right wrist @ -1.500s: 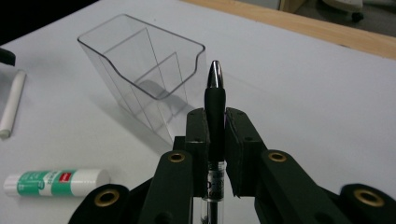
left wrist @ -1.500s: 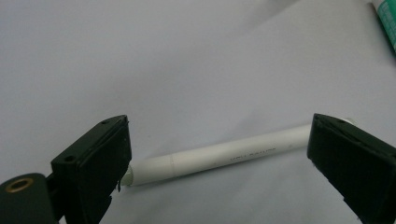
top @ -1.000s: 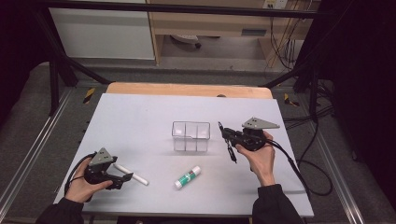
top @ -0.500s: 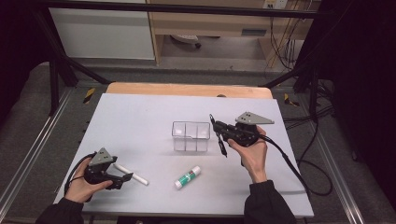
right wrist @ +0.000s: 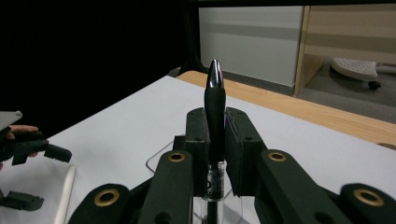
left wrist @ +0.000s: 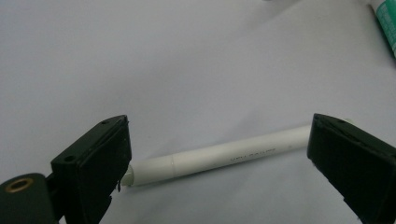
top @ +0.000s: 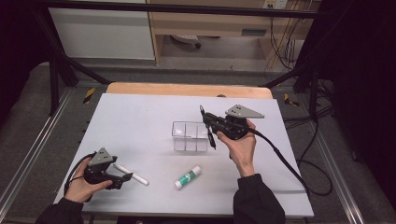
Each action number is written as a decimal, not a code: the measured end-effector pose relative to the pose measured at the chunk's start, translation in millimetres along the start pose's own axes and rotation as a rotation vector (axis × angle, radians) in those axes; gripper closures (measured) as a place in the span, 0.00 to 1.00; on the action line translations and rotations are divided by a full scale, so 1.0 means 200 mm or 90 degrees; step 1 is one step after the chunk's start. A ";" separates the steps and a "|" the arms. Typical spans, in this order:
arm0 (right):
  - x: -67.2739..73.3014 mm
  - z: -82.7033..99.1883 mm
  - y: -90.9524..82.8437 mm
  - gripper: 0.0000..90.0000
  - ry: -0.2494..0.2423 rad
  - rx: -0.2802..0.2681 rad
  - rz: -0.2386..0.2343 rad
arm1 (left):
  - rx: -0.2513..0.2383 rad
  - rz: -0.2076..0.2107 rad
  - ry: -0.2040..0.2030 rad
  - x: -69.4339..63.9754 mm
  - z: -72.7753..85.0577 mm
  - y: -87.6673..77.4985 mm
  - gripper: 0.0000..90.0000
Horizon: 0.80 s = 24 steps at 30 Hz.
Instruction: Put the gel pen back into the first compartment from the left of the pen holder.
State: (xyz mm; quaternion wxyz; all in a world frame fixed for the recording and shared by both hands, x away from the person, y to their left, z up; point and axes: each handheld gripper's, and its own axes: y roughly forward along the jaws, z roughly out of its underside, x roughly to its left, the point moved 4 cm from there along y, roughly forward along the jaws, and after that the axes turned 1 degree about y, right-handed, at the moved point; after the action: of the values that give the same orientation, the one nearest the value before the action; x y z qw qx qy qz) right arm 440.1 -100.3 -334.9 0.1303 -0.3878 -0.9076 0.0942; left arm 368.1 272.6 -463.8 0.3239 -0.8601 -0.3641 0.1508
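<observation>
Black hand-held gripper [top: 208, 127] with grey triangular top plate, brass-ringed screw holes, trailing black cable, dark sleeves

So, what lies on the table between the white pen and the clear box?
In the high view, a glue stick lies on the table between the white pen and the clear box, touching neither.

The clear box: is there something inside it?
The clear box has compartments that look empty in the high view. The right tongs and their black pen cover its right end, so that part cannot be checked.
</observation>
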 end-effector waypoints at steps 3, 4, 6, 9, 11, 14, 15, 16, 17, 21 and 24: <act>0.02 -0.02 0.04 0.89 0.000 -0.010 0.000 | 0.000 -0.001 0.000 0.00 0.00 0.00 0.07; 0.02 -0.02 0.05 0.89 0.002 -0.013 -0.002 | 0.000 0.000 -0.001 0.00 0.00 0.00 0.07; 0.03 -0.03 0.08 0.89 0.004 -0.018 -0.003 | 0.000 0.000 0.000 0.00 0.00 0.00 0.07; 0.05 -0.05 0.11 0.89 0.003 -0.026 -0.005 | 0.001 0.000 0.000 0.00 0.00 0.00 0.07; 0.06 -0.07 0.15 0.89 0.004 -0.032 -0.008 | 0.001 0.001 0.000 0.00 0.00 0.00 0.07; 0.07 -0.09 0.18 0.89 0.004 -0.034 -0.009 | 0.000 0.001 0.000 0.00 0.00 0.00 0.07; 0.07 -0.09 0.19 0.89 0.004 -0.036 -0.009 | 0.000 0.000 0.000 0.00 0.00 0.00 0.07; 0.08 -0.10 0.20 0.89 0.004 -0.037 -0.010 | 0.000 0.000 -0.001 0.00 0.00 0.00 0.07; 0.08 -0.10 0.21 0.89 0.004 -0.039 -0.011 | 0.000 0.000 0.000 0.00 0.00 0.00 0.07; 0.09 -0.12 0.25 0.89 0.002 -0.050 -0.007 | -0.001 0.002 -0.001 0.00 0.00 0.00 0.07; 0.09 -0.14 0.28 0.89 0.002 -0.057 -0.004 | 0.000 0.002 -0.001 0.00 0.00 0.00 0.07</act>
State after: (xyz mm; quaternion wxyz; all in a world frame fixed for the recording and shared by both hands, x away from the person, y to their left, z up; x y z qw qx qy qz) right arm 474.8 -47.7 -320.8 0.1145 -0.3907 -0.9119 0.0527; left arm 368.3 272.8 -464.7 0.3237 -0.8605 -0.3629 0.1519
